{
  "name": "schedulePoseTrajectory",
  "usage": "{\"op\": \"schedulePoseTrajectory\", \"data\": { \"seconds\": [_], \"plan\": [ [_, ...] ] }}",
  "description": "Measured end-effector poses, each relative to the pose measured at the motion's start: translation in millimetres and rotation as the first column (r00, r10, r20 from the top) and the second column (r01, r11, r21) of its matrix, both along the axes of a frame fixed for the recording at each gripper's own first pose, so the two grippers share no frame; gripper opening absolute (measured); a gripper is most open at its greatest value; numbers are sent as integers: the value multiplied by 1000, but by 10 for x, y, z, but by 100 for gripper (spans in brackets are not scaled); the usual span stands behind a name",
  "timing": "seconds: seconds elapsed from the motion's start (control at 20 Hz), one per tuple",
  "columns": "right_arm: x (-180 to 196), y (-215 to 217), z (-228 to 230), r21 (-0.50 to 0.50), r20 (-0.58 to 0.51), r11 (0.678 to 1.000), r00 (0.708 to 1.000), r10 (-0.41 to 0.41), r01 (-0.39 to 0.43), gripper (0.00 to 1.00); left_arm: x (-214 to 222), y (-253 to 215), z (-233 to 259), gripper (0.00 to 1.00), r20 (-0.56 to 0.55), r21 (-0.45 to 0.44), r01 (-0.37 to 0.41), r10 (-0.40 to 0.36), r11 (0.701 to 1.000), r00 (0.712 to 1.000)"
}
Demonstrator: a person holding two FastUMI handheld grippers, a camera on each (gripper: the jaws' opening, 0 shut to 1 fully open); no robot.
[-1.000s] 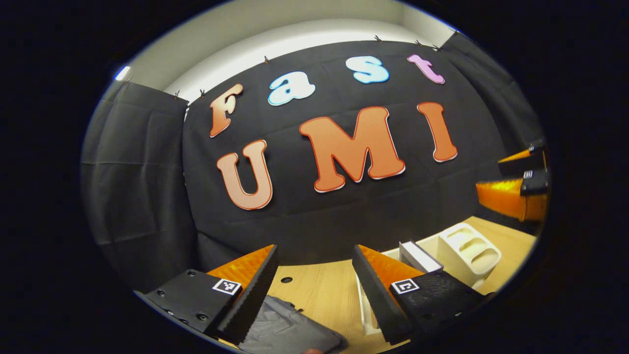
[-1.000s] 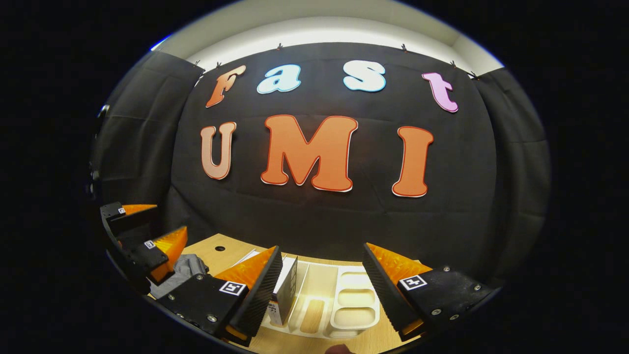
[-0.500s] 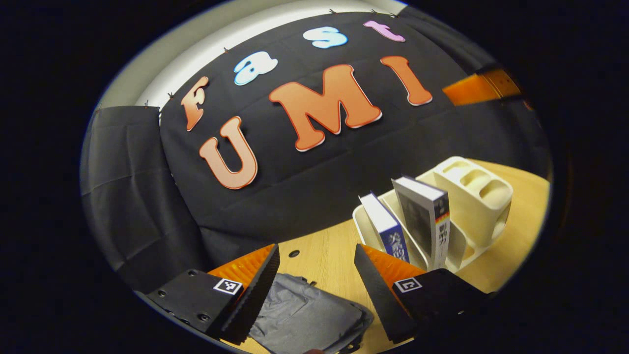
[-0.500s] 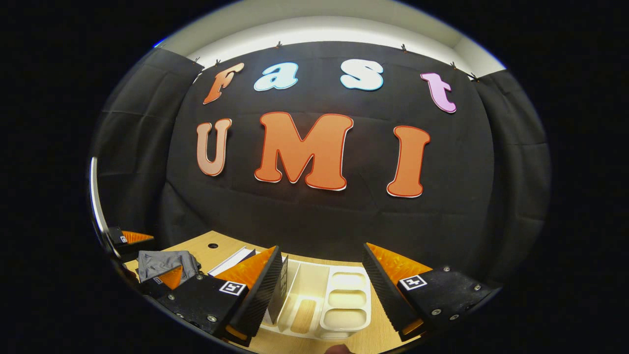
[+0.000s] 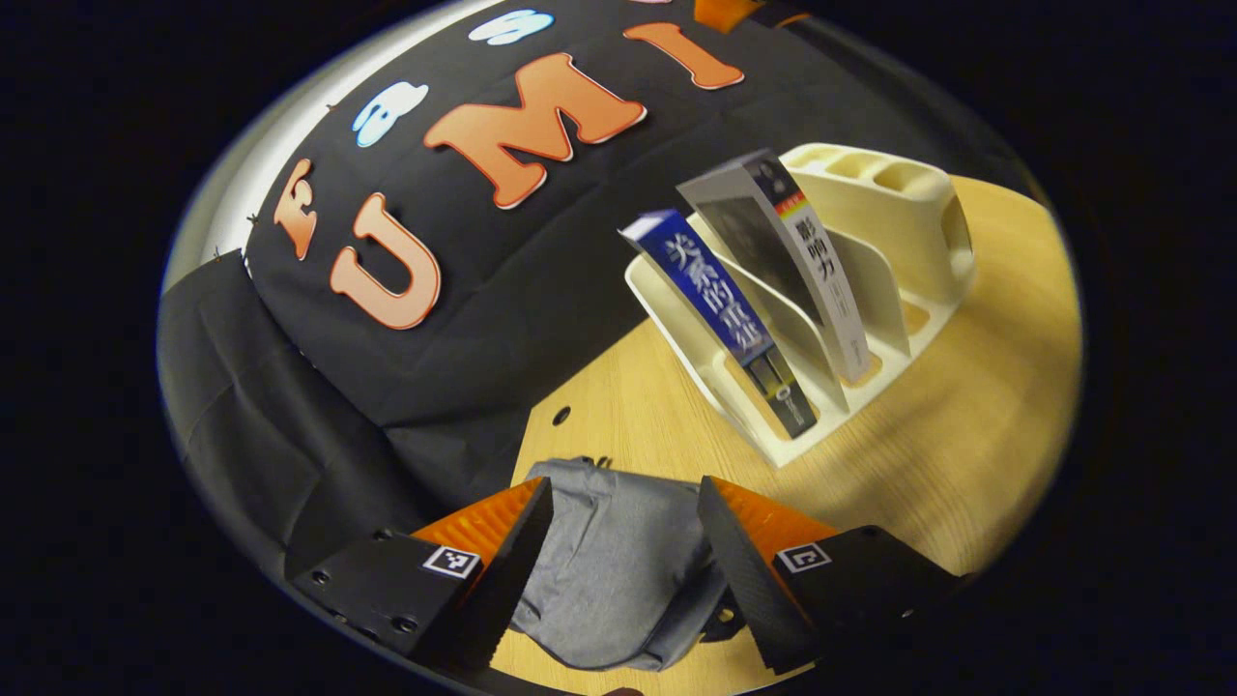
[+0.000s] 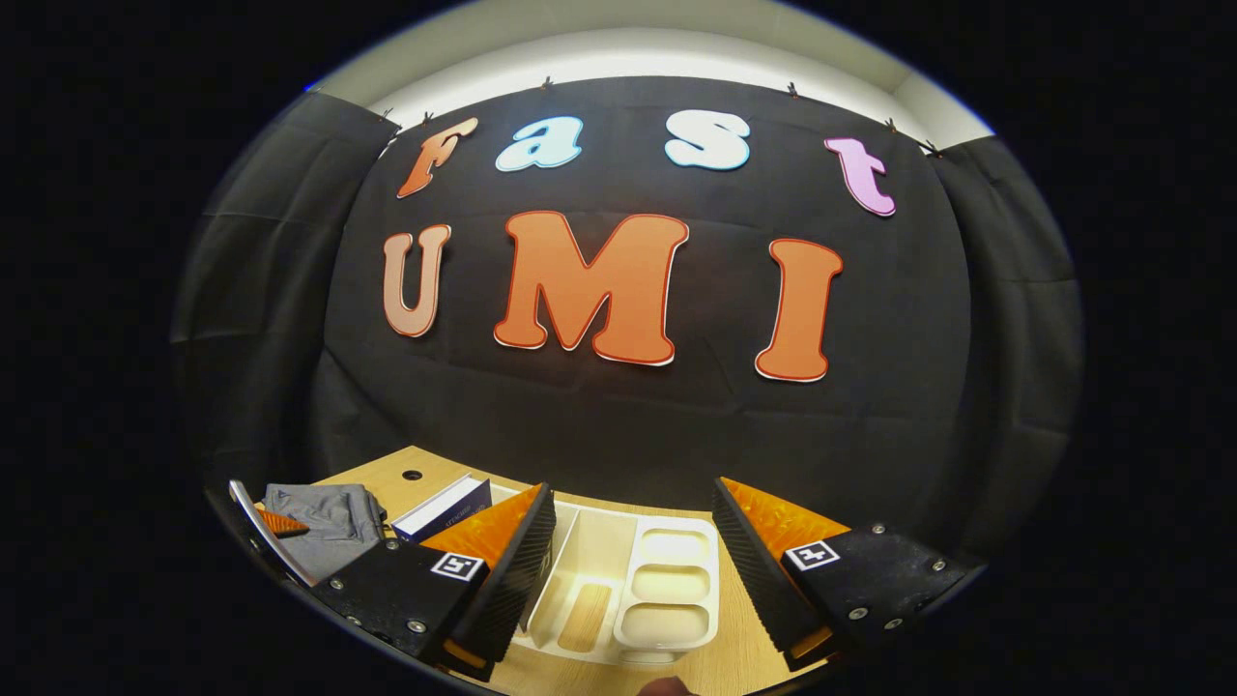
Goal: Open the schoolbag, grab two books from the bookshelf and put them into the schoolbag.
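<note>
Now: wooden table | black cloth wall | left gripper, right gripper released

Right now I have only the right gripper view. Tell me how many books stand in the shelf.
Observer: Two. A blue book and a grey book lean the same way, each in its own slot of the shelf.
Operator: Give me the left gripper's state.
Observer: The left gripper is open and grips nothing. It points down at the bag.
Operator: Report how the bag lies.
Observer: It lies flat on the table, apart from the shelf. I cannot tell whether its zip is open.
</note>
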State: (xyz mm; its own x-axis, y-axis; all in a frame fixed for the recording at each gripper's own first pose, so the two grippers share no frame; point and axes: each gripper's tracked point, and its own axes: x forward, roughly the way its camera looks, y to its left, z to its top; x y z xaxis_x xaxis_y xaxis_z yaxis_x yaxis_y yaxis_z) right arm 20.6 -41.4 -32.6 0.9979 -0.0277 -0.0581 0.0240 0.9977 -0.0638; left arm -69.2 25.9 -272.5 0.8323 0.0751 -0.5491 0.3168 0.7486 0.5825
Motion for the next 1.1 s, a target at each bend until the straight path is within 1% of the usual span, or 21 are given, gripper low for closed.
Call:
{"op": "schedulePoseTrajectory", "data": {
  "seconds": [0.15,0.35,0.4,0.5,0.65,0.7,0.75,0.85,0.9,0.95,1.0,1.1],
  "plan": [
    [15,-37,-44,2,-5,1000,1000,3,-3,97,-176,156,-247,95,-60,71,-11,15,997,998],
    [15,-85,-101,13,-13,1000,1000,9,-9,97,-310,364,-492,95,-115,167,-33,53,985,992],
    [20,-98,-121,16,-15,1000,1000,12,-11,97,-339,404,-526,94,-121,194,-34,58,980,991],
    [25,-123,-157,20,-18,1000,1000,17,-17,97,-385,476,-552,94,-121,251,-30,62,967,991],
    [16,-163,-197,29,-19,999,999,27,-27,98,-420,579,-497,92,-99,339,-27,64,940,993],
    [20,-178,-216,33,-21,999,999,31,-30,97,-416,591,-415,88,-81,358,-31,64,933,995],
    [21,-194,-219,39,-22,999,999,32,-31,98,-397,604,-336,86,-55,366,-34,58,930,997],
    [29,-222,-225,54,-21,998,999,37,-36,97,-329,670,-166,84,-25,368,-57,71,928,997],
    [39,-228,-239,57,-21,998,999,38,-37,98,-282,701,-133,80,-21,351,-74,87,933,996],
    [57,-230,-248,57,-22,998,999,38,-37,97,-282,752,-186,79,-32,329,-91,107,940,994],
    [73,-232,-251,53,-24,998,999,34,-32,97,-265,807,-245,76,-56,312,-107,131,944,990],
    [85,-202,-287,54,-43,998,999,31,-29,97,-203,868,-430,72,-121,264,-114,150,958,981]
  ]
}}
